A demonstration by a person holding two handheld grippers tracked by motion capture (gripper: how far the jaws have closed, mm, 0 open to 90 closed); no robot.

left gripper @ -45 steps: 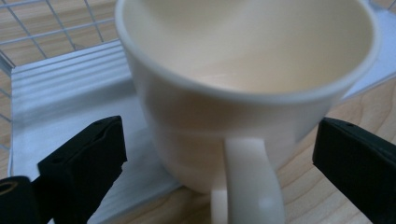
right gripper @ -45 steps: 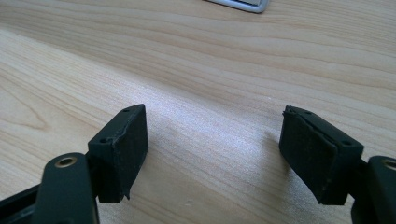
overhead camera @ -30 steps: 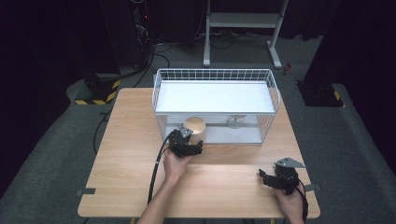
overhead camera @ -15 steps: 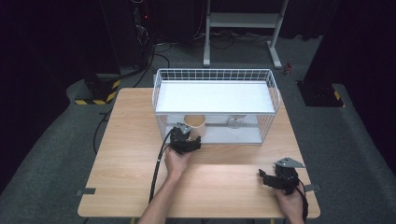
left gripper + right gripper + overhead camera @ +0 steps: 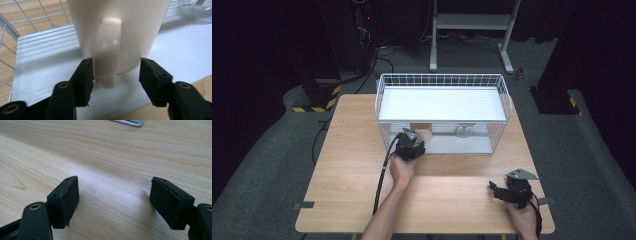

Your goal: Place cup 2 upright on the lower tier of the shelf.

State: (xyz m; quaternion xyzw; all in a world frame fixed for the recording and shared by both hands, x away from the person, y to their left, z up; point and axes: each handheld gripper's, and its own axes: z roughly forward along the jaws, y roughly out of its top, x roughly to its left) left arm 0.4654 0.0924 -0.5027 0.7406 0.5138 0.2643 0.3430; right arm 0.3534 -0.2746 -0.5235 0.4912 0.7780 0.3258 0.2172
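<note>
Partly hidden, cream mug (image 5: 117,32) fronts parted left gripper (image 5: 115,72).

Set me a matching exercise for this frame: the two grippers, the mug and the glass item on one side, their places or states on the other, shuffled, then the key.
Things:
1. left black two-jaw gripper
2. right black two-jaw gripper
3. cream ceramic mug
4. clear glass item

Places or states:
A. open above bare wooden table, near its front right corner
B. standing on the lower white shelf of the white wire rack, handle toward the camera
D. jaws apart, either side of a handle
C. farther right on the same shelf, untouched

Pairs: 1-D, 2-A, 3-B, 4-C
</note>
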